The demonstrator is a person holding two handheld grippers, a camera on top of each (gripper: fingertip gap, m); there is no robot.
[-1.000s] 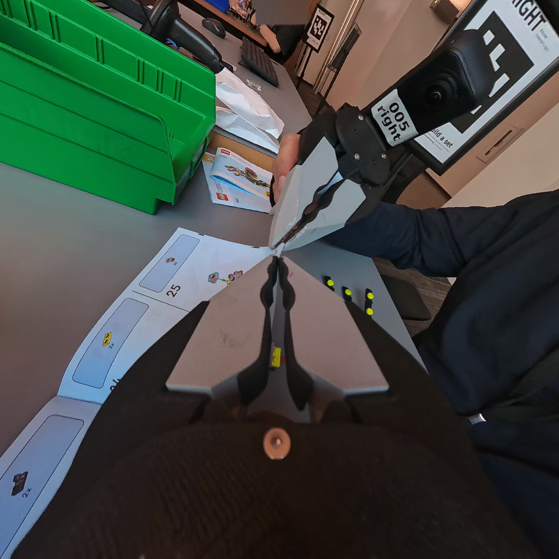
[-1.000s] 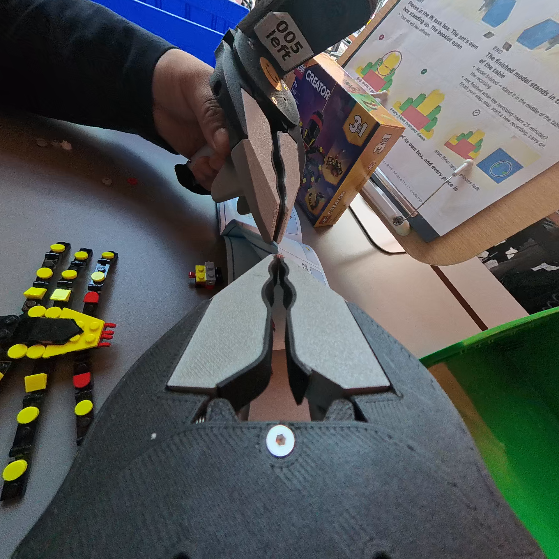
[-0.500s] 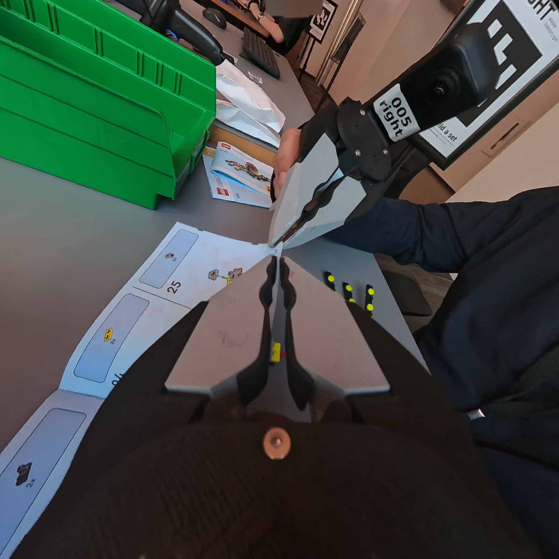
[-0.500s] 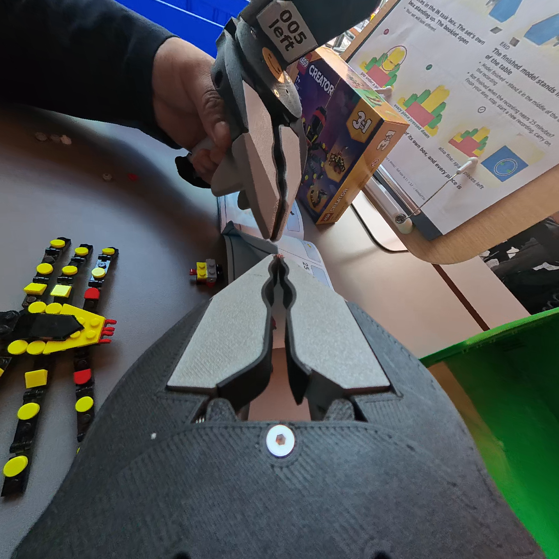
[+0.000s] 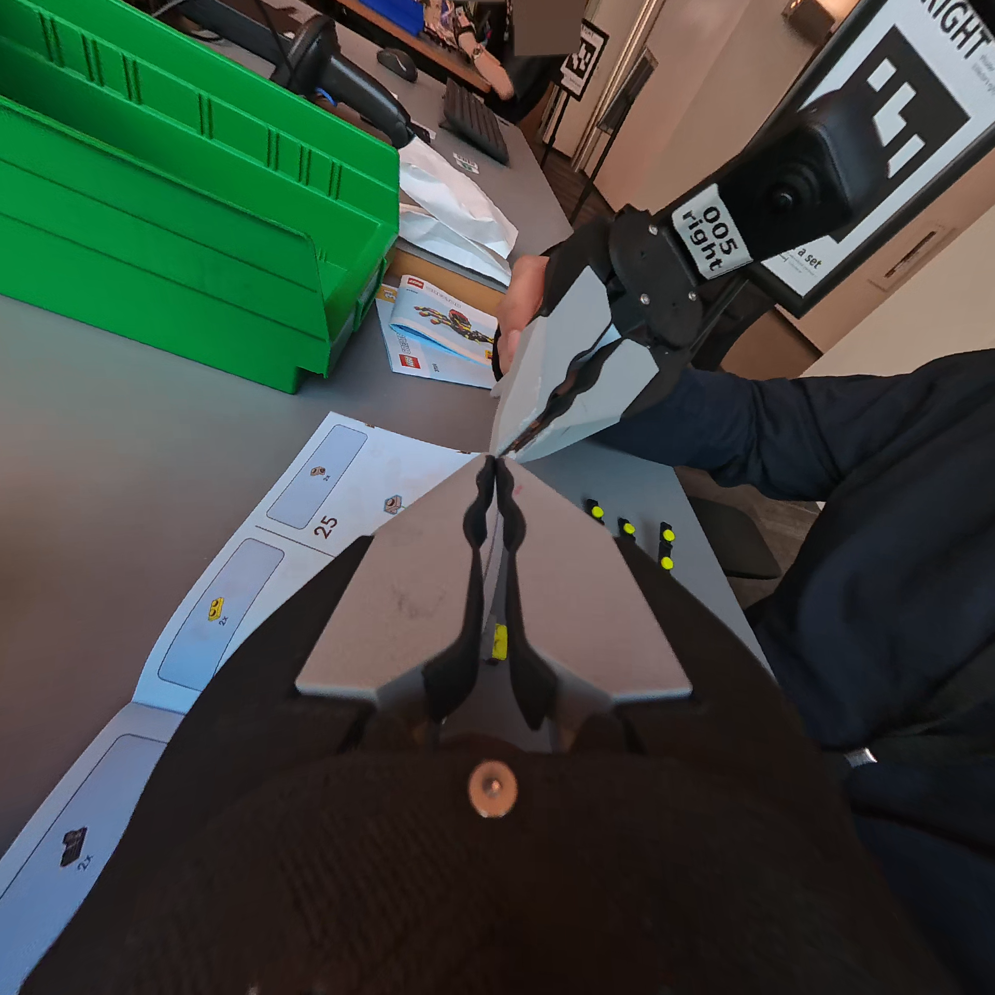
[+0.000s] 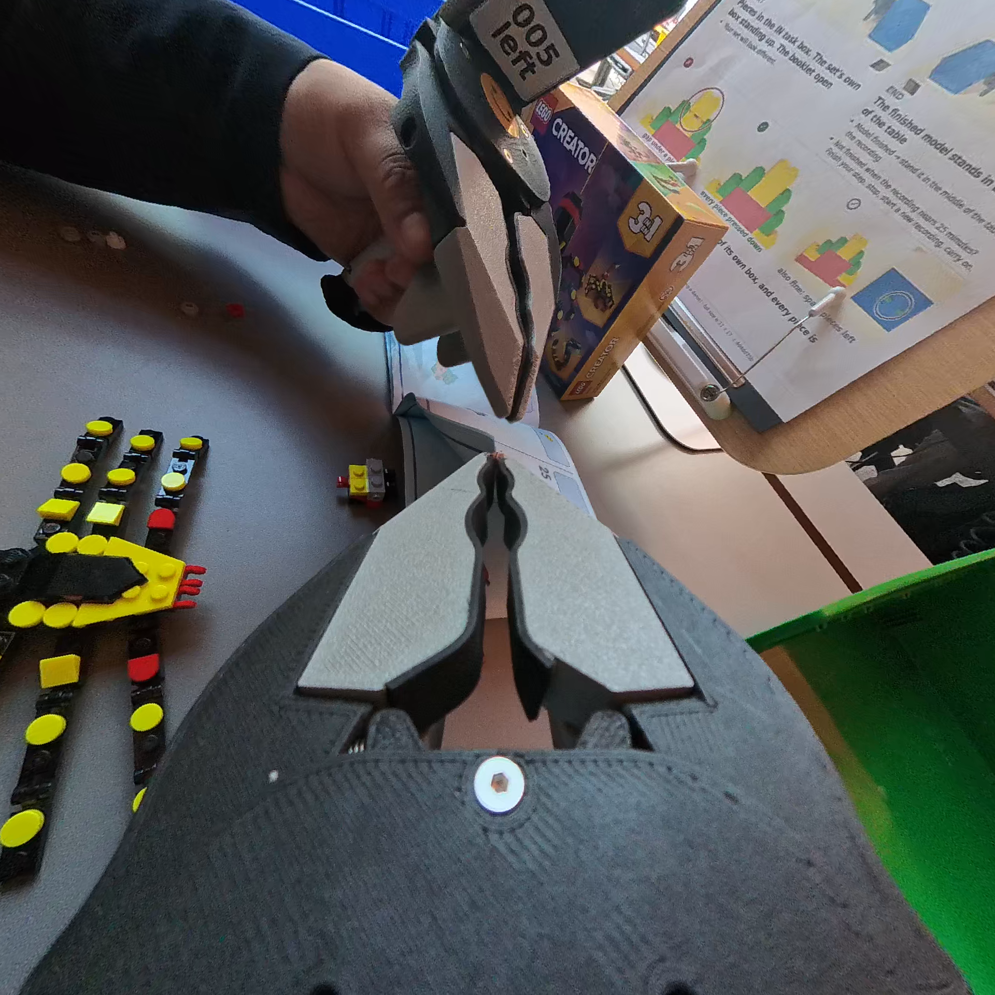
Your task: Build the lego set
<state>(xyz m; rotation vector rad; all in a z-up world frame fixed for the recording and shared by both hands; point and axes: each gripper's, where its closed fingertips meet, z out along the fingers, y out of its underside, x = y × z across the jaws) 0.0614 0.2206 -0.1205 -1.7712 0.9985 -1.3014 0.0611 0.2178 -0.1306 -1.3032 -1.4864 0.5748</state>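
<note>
My left gripper (image 5: 494,464) is shut, held above the open instruction booklet (image 5: 323,500). My right gripper (image 6: 494,462) is shut on a tiny red piece (image 6: 495,456) at its very tips. The two grippers meet almost tip to tip; the right one (image 5: 509,449) shows in the left wrist view, and the left one (image 6: 511,414) in the right wrist view. A small yellow and grey sub-assembly (image 6: 367,480) lies on the table beside the booklet and shows between my left fingers (image 5: 498,640). The black, yellow and red model (image 6: 102,584) lies at the left.
Green bins (image 5: 188,215) stand at the back left, with a second booklet (image 5: 439,334) and white paper beside them. A Lego box (image 6: 619,242) and an instruction board (image 6: 861,177) stand behind. A green bin (image 6: 904,754) is at the right. Loose small pieces (image 6: 210,309) lie far left.
Both grippers stay shut and tip to tip. They have shifted only slightly, with the left gripper's tips a little farther from the right's in the right wrist view.
</note>
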